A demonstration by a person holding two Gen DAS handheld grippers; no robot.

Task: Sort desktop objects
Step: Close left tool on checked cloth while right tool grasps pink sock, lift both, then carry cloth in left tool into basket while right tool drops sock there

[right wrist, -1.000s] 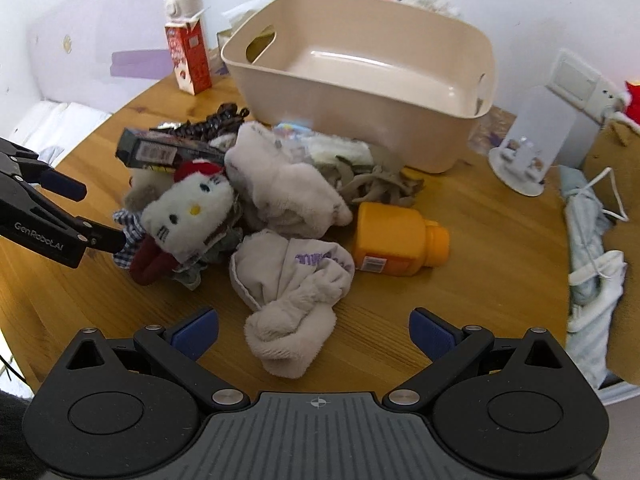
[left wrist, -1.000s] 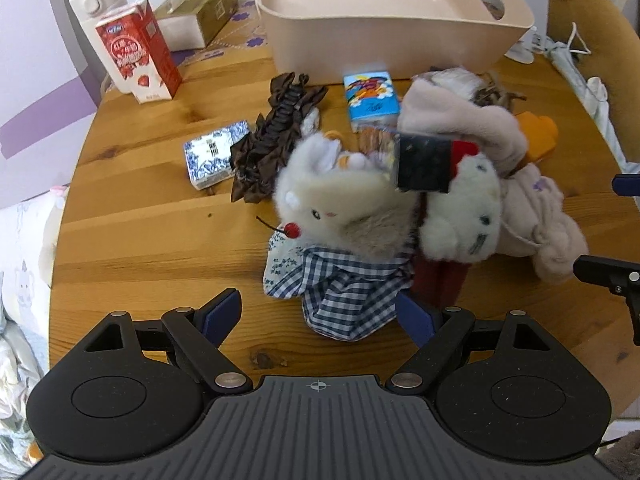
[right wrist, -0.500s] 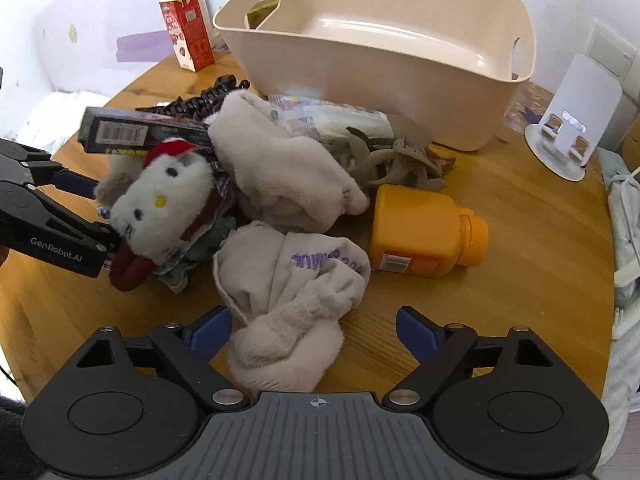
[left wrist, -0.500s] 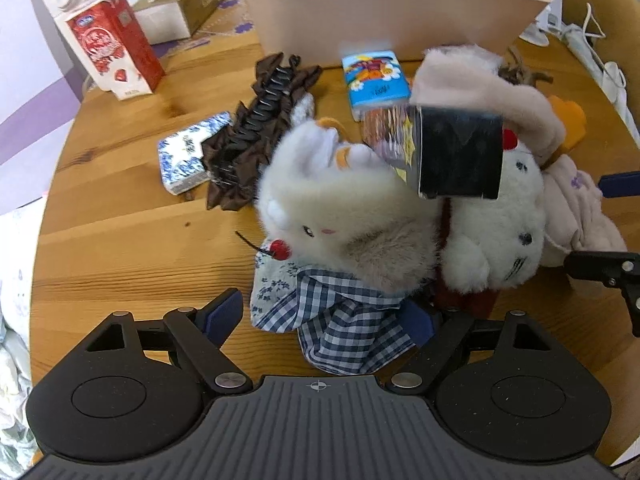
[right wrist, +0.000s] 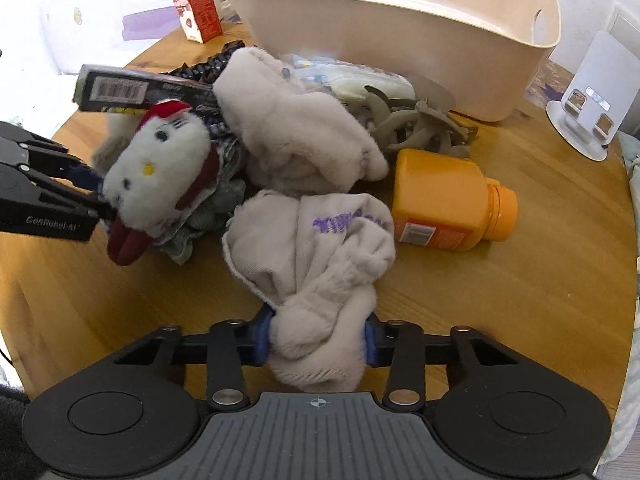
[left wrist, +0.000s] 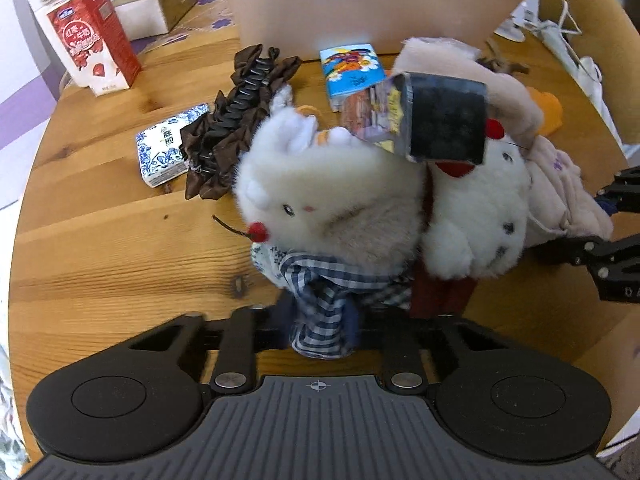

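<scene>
The left tool has closed on the checked cloth at the bottom centre of its view, the blue pads pressed into the fabric under the grey plush. Beside that plush, to the right, sits the white cat doll, with a dark box tilted on top of both. Left of them on the table lie a brown hair clip and a small blue-patterned pack; a red carton stands at upper left. The bin runs along the top.

In the right view, the right tool is clamped on the lower end of the pale sock at centre frame. An orange bottle lies on its side just right of the sock, and another sock is heaped above it.
</scene>
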